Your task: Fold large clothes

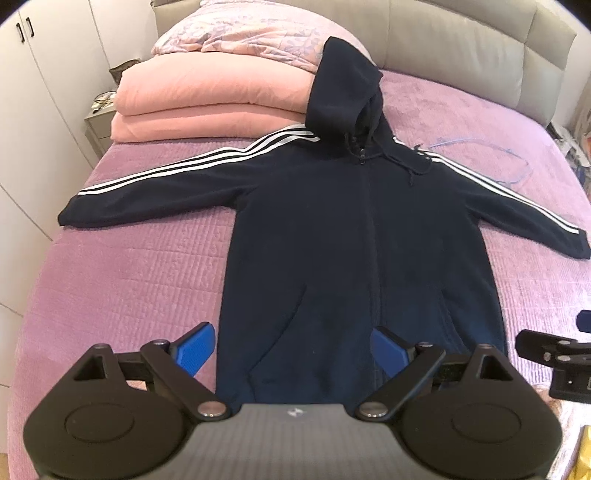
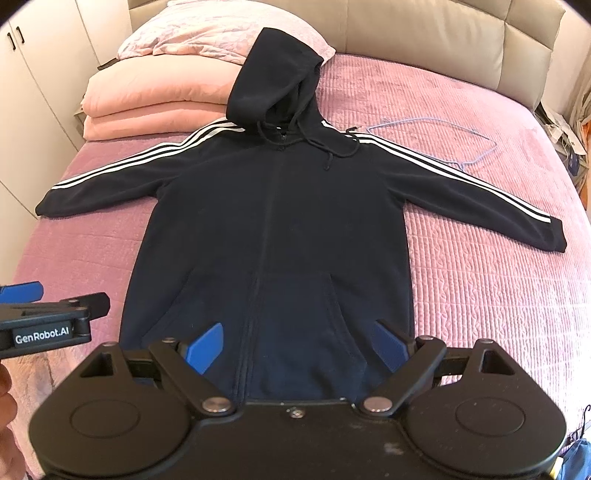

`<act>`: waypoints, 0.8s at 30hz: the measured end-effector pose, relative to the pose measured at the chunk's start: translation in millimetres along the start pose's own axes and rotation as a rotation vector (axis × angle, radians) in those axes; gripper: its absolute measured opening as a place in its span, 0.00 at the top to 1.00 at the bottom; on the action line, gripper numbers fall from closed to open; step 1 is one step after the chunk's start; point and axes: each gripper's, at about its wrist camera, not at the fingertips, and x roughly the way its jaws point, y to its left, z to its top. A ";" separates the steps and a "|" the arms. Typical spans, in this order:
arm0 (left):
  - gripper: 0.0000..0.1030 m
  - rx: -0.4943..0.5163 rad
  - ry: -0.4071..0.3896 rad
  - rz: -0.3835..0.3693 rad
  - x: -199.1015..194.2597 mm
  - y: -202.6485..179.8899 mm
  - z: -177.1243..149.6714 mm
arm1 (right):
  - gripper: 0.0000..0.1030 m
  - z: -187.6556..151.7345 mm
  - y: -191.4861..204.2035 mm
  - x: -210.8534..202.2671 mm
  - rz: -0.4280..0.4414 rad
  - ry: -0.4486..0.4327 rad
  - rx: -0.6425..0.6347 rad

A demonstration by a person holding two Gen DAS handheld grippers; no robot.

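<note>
Far left of my left gripper (image 1: 291, 345): wardrobe (image 1: 33, 110), nightstand (image 1: 96, 127). Ahead-left: folded pink duvet (image 1: 207, 107), pillow (image 1: 236, 33) on top. My left gripper released, fingers spread wide, nothing held, hovering over hoodie (image 1: 351, 240) hem. Hoodie straight ahead of both my grippers, flat on purple bedspread (image 1: 129, 280), front up, zipped, sleeves out sideways, hood against duvet. My right gripper (image 2: 295, 345) released too, empty, over hem right of left one. Ahead-right: blue hanger (image 2: 439, 136) on bedspread, just beyond right sleeve.
</note>
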 end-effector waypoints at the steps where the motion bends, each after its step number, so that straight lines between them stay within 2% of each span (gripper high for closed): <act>1: 0.09 0.001 0.000 0.005 0.1 0.2 0.4 | 0.00 0.2 0.8 -0.1 0.000 -0.001 -0.003; 7: 0.09 -0.015 0.001 0.003 7.6 10.4 11.9 | 0.00 5.8 5.9 2.7 0.004 -0.002 -0.018; 11: 0.09 -0.046 -0.021 -0.005 16.7 36.2 31.1 | 0.00 17.0 15.1 9.9 0.009 0.002 -0.031; 15: 0.07 -0.058 -0.054 0.070 33.0 70.2 63.9 | 0.00 43.0 35.7 29.6 0.030 0.005 -0.056; 16: 0.04 -0.066 -0.060 0.069 40.0 83.0 75.0 | 0.00 51.6 42.2 36.7 0.037 0.005 -0.064; 19: 0.04 -0.173 -0.057 -0.030 66.2 133.4 104.5 | 0.00 77.8 61.5 60.6 0.052 -0.007 -0.070; 22: 0.04 -0.335 -0.090 -0.145 105.1 197.0 123.1 | 0.00 98.1 77.8 90.3 0.086 -0.027 -0.053; 24: 0.04 -0.434 -0.120 -0.142 132.3 233.0 127.4 | 0.00 109.7 89.5 116.5 0.105 -0.035 -0.050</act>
